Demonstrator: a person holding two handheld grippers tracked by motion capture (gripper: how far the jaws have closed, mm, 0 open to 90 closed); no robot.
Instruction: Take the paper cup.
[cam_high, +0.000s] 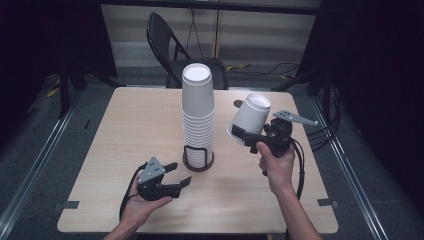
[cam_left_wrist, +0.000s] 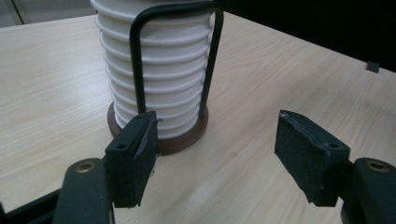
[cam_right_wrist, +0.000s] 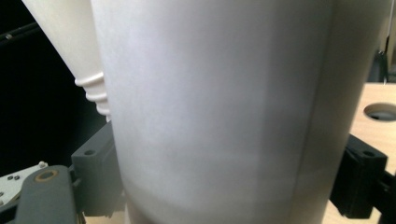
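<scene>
Gripping a plain, unlabelled white cup (cam_high: 250, 118), right claw (cam_high: 246, 137)

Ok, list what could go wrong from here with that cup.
1. The right gripper grips the single cup near its rim, tilted, bottom up; the thin wall could crumple or slip.
2. The cup stack stands tall in its holder; a bump while capping it might topple it.
3. The left gripper sits open nearby, steadying nothing.

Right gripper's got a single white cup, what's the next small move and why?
Probably carry the cup left and up over the stack. The right gripper clamps it upside down, beside and below the stack's top; the left gripper waits open near the holder.
</scene>
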